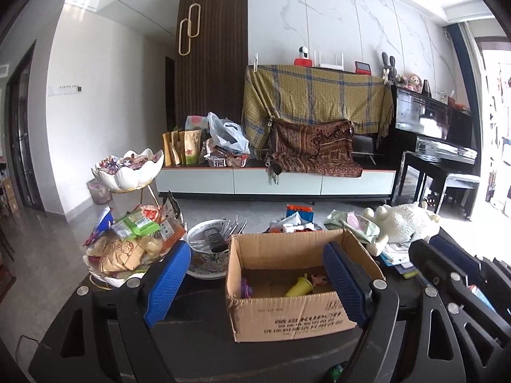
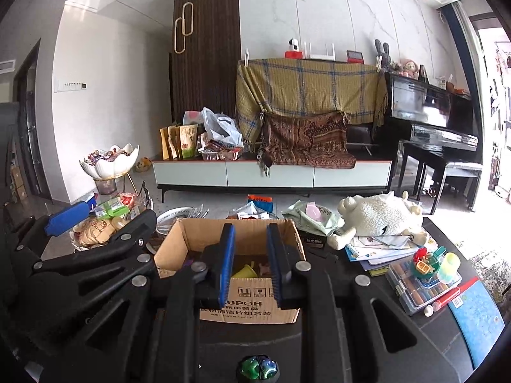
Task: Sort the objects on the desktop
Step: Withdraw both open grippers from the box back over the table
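Observation:
An open cardboard box (image 1: 287,316) stands on the dark table; it shows in the right wrist view too (image 2: 179,242). Inside lie a yellow-green cup (image 1: 298,287), a purple toy (image 1: 246,289) and a small pink figure. My left gripper (image 1: 255,268) is wide open and empty, its blue pads either side of the box. My right gripper (image 2: 250,255) hovers at the box's near wall, jaws a small gap apart and empty. A white plush sheep (image 2: 380,217), notebooks (image 2: 380,252), a crayon case (image 2: 418,287) with toys on it and a small green-blue toy (image 2: 258,367) lie around.
A tiered snack stand (image 1: 127,242) and a patterned bowl (image 1: 204,242) with a remote stand left of the box. A wipes pack (image 2: 309,217) lies behind it. A blue book (image 2: 479,306) lies at the right edge. A TV bench and piano stand beyond.

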